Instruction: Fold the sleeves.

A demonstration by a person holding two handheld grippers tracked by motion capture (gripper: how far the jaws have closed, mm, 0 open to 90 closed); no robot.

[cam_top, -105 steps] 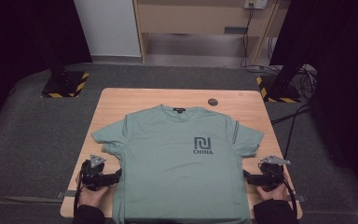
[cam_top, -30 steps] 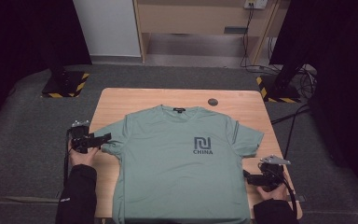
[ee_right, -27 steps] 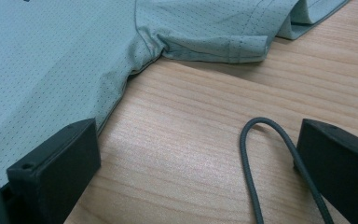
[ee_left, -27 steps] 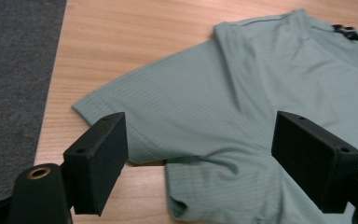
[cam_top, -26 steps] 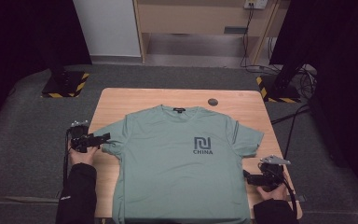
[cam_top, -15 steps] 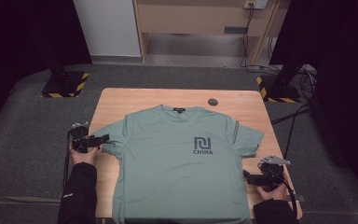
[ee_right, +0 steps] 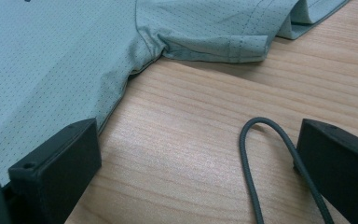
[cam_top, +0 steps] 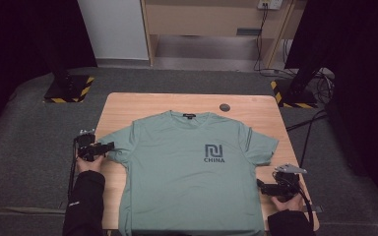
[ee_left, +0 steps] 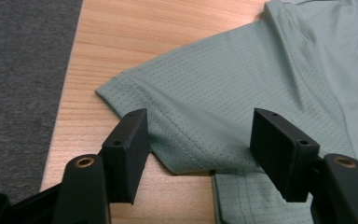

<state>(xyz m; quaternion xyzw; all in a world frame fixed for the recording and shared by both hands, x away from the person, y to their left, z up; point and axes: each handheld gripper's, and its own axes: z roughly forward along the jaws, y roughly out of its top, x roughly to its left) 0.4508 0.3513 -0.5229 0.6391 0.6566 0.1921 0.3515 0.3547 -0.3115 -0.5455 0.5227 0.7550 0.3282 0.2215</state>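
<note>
T-shirt [cam_top: 192, 167] lies flat on the counter [cam_top: 128, 105]. Left hand-held gripper [ee_left: 196, 140], jaws just closing, straddles the sleeve hem unpinched; right hand-held gripper [ee_right: 196, 168] rests released. Closing too high could miss the lower fabric layer.

Green T-shirt [cam_top: 187, 167]: thin knit cloth, matt, finely dotted with tiny holes, stitched double seam along the sleeve hem [ee_left: 177, 140], dark printed logo [cam_top: 214, 152] flat on the chest. Worktop [cam_top: 142, 105]: light wood, clear grain, smooth with a soft satin sheen. Left claw [ee_left: 200, 154] and right claw [ee_right: 191, 172]: black matt plastic blocks, brass-coloured metal pins. Cord [ee_right: 265, 154]: dark grey, smooth rubbery sheath. Surrounding floor [cam_top: 24, 142]: grey, rough, carpet-like.
</note>
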